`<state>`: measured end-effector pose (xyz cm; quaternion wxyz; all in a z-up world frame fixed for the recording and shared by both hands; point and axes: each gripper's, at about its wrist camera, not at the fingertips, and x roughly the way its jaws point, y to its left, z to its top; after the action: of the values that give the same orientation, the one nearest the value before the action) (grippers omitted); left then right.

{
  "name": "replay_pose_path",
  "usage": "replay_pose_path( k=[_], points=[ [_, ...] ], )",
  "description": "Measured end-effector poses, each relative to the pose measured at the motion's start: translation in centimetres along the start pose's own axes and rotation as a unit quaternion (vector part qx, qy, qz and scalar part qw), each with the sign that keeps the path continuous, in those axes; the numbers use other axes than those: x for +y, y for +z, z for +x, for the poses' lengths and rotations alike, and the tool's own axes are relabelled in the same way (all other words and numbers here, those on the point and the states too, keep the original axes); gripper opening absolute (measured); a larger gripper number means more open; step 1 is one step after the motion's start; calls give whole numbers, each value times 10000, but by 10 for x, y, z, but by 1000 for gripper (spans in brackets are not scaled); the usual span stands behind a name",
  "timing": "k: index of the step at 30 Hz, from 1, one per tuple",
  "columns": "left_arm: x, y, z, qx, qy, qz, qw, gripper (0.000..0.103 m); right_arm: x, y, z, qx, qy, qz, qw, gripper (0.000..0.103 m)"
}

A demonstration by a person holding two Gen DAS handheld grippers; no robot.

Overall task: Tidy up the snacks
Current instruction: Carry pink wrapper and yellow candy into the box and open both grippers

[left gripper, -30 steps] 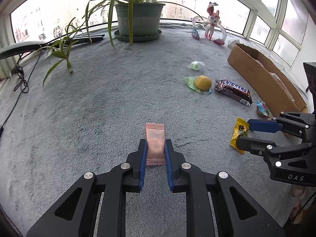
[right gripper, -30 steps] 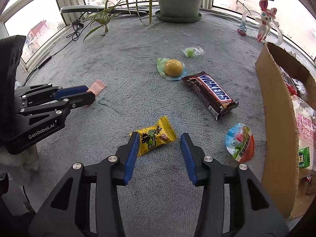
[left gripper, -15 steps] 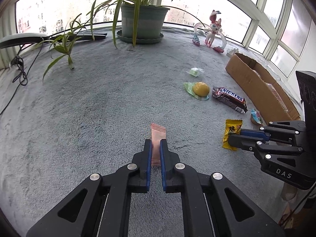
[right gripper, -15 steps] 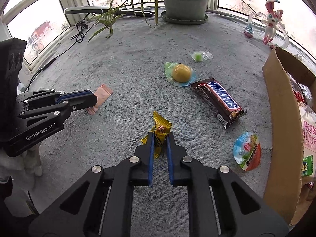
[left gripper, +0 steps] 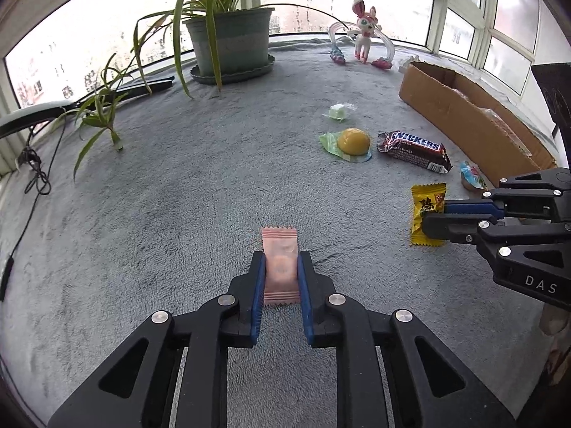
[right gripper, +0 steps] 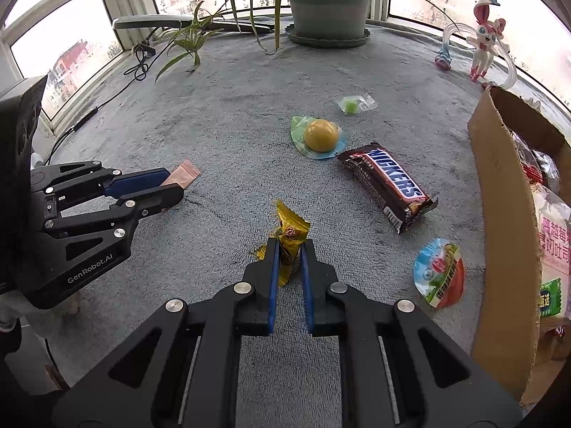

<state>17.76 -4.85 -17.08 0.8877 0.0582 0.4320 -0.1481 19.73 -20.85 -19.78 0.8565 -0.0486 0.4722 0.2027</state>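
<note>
A pink snack packet point(left gripper: 279, 240) lies flat on the grey carpet, and my left gripper point(left gripper: 281, 260) is shut on its near half, blue pads pressing both long edges. In the right wrist view that same left gripper point(right gripper: 173, 183) comes in from the left with the pink packet point(right gripper: 185, 173) poking out past its tips. My right gripper point(right gripper: 289, 249) is shut on a yellow candy packet point(right gripper: 291, 230), which stands crumpled and upright between the pads. From the left wrist view, the right gripper point(left gripper: 433, 215) pinches the yellow packet point(left gripper: 426, 196) at the right.
Loose on the carpet are a Snickers bar point(right gripper: 387, 185), a yellow jelly cup point(right gripper: 320, 135), a small green candy point(right gripper: 351, 104) and a lidded jelly cup point(right gripper: 439, 273). An open cardboard box point(right gripper: 506, 214) with snacks stands on the right. A potted plant point(right gripper: 326, 0), a toy figure point(right gripper: 483, 39) and cables point(right gripper: 139, 67) line the window.
My right gripper went from open around the yellow packet to shut on it, squeezing it upright. The left gripper has kept its hold on the pink packet and barely moved.
</note>
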Motion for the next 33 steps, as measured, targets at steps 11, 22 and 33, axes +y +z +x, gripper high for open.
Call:
replay_pose_path(
  k=[11, 22, 33],
  points=[
    [8, 5, -21, -227, -391, -712, 9964, 16, -13, 1, -20, -244, 87, 228, 9994, 12],
    [-30, 43, -31, -578, -748, -612, 9936, 16, -52, 15, -67, -710, -10, 512, 9962, 12],
    [-91, 92, -15, -775, -1187, -297, 9895, 16, -134, 18, -108, -998, -503, 1028, 9884, 12]
  ],
)
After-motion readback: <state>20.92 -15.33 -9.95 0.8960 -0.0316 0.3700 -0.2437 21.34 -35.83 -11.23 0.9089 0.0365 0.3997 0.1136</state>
